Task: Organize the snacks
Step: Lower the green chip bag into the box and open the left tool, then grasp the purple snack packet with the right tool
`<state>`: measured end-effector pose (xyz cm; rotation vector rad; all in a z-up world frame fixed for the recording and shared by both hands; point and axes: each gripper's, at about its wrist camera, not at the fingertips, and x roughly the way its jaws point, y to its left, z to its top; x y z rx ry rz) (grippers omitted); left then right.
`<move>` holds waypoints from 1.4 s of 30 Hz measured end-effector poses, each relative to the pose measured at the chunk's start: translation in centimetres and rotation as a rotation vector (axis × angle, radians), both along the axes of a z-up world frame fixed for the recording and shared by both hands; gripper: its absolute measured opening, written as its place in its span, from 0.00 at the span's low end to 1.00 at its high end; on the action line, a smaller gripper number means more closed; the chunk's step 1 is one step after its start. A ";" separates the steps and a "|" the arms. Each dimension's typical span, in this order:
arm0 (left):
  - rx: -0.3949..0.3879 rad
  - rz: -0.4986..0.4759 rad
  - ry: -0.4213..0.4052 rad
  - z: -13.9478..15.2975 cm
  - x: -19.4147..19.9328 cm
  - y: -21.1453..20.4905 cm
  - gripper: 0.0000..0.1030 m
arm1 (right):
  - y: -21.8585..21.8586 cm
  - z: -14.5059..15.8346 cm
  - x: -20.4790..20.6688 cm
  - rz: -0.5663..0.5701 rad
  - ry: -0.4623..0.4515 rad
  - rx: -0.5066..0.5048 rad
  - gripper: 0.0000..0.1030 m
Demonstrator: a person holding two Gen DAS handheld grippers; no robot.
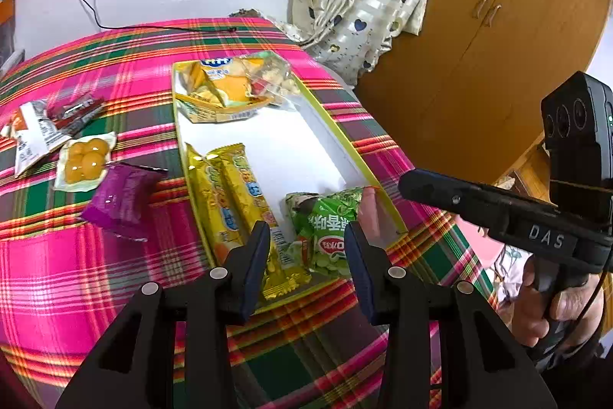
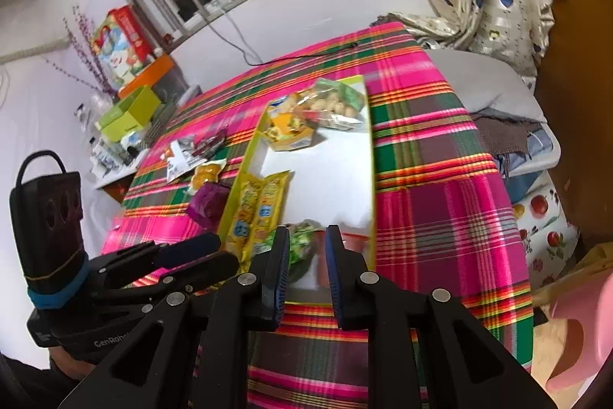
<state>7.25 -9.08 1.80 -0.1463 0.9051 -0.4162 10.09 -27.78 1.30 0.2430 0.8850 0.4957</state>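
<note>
Both tools hang above the near end of the shallow white tray with the yellow-green rim (image 1: pixel 337 131), which lies on the pink, green and orange plaid tabletop (image 1: pixel 95 275). The left hand-held gripper (image 1: pixel 306 248) has its jaws parted with nothing between them, and so does the right hand-held gripper (image 2: pixel 306 255), though its gap is narrower. The tray already holds a pair of long yellow foil snack bars (image 1: pixel 233 202), a green crinkly snack bag (image 1: pixel 325 229) at the near corner, and a pile of yellow and clear packets (image 1: pixel 233 87) at the far end. Still loose on the cloth to the tray's left are a purple foil pouch (image 1: pixel 120 202), a clear pack of round yellow pieces (image 1: pixel 82 161), a white sachet (image 1: pixel 34 137) and a small dark red wrapper (image 1: pixel 78 110). The step in hand looks to be a fetch from that loose group, and the purple pouch, nearest the tray, is the natural pick for the left tool. It would pay to widen the jaws first, come down over a crimped edge instead of the puffed middle, and close gently so the foil does not slip. The bare white middle of the tray is the sensible place to drop it, clear of the bars.
</note>
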 end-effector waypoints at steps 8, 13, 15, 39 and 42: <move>0.004 0.038 -0.044 1.0 -1.2 1.4 0.40 | 1.8 0.3 -0.9 0.041 -0.011 -0.018 0.23; 0.005 0.059 -0.051 0.9 -1.4 2.4 0.40 | 2.5 0.4 -1.0 0.053 -0.012 -0.022 0.27; 0.006 0.068 -0.052 0.9 -1.5 2.8 0.40 | 2.9 0.4 -0.9 0.058 -0.011 -0.024 0.30; -0.019 0.204 -0.032 -0.9 -1.0 9.2 0.40 | 6.0 0.1 0.4 0.112 0.010 -0.058 0.38; -0.022 0.228 -0.028 -1.1 -1.0 10.3 0.40 | 6.5 0.1 0.5 0.121 0.010 -0.065 0.38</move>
